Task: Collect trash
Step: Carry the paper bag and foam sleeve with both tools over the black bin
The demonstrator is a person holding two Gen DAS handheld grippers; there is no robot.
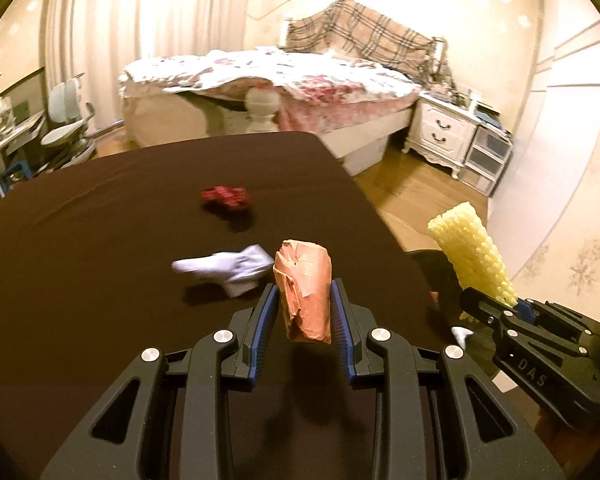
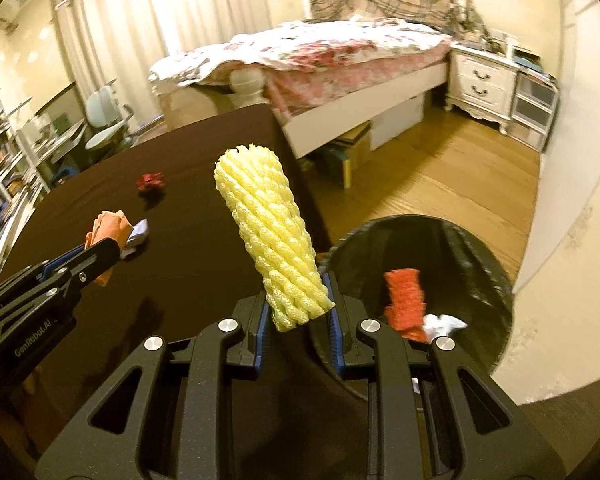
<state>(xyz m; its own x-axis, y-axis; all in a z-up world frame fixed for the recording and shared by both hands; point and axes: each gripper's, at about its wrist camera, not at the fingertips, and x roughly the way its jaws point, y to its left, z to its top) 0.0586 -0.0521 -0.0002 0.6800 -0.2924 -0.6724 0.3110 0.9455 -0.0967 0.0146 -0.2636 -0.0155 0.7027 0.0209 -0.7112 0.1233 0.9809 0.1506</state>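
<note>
Bedroom: bed (image 1: 268,80), nightstand (image 1: 440,130), dark-clothed table (image 1: 100,220). Black bin (image 2: 480,256) beside table's right edge. Left gripper (image 1: 304,300) clamps orange paper wad (image 1: 304,292); right gripper (image 2: 298,304) clamps yellow foam net (image 2: 270,232). White scrap (image 1: 228,270), red scrap (image 1: 226,197) lie on table.

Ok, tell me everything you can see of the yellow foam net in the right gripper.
The yellow foam net is a soft, woven-mesh fruit sleeve, tube-shaped and open at the top. The right gripper pinches its lower end between blue-padded fingers, so it stands up, leaning away to the left. It hangs in the air beside the dark table, near the black bin, touching nothing else.
</note>
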